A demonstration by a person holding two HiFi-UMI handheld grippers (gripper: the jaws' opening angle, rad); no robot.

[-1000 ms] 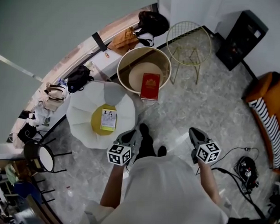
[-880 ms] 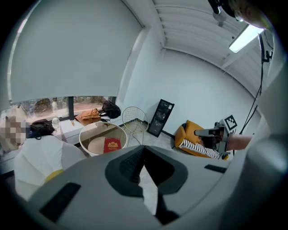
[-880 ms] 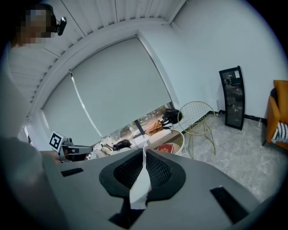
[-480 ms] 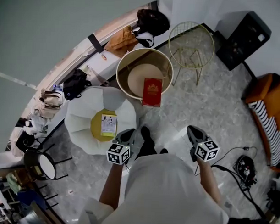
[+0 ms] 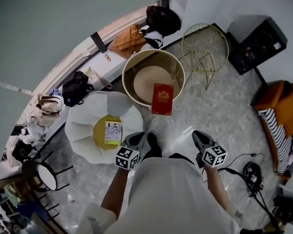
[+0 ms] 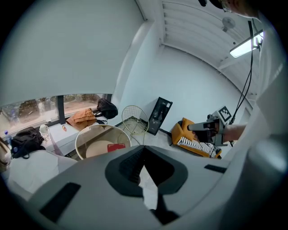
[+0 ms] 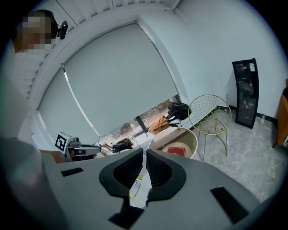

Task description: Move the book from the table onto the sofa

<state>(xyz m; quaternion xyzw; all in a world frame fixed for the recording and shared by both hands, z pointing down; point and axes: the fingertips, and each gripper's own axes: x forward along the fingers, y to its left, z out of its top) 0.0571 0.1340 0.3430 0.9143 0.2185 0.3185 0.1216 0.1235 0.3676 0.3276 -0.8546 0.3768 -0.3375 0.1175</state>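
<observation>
A red book [image 5: 162, 98] lies on the near edge of a round cream table [image 5: 134, 65] with a gold rim. It also shows in the left gripper view as the book [image 6: 116, 146] and in the right gripper view as the book [image 7: 176, 151]. An orange sofa [image 5: 281, 111] with a striped cushion stands at the far right, also seen as the sofa [image 6: 194, 137]. My left gripper [image 5: 135, 137] and right gripper [image 5: 200, 137] hang shut and empty in front of the person's body, short of the table. Nothing is between the jaws of either.
A white petal-shaped pouf [image 5: 83, 131] with a yellow middle and a small booklet [image 5: 113, 132] sits left of the left gripper. A gold wire stool [image 5: 205, 42] and a black cabinet [image 5: 262, 44] stand beyond the table. Bags [image 5: 162, 19] line the window sill; cables [image 5: 252, 178] lie on the floor at right.
The person has stepped forward, so the table and red book lie nearer to both grippers. Both grippers have travelled along with the body and stay shut.
</observation>
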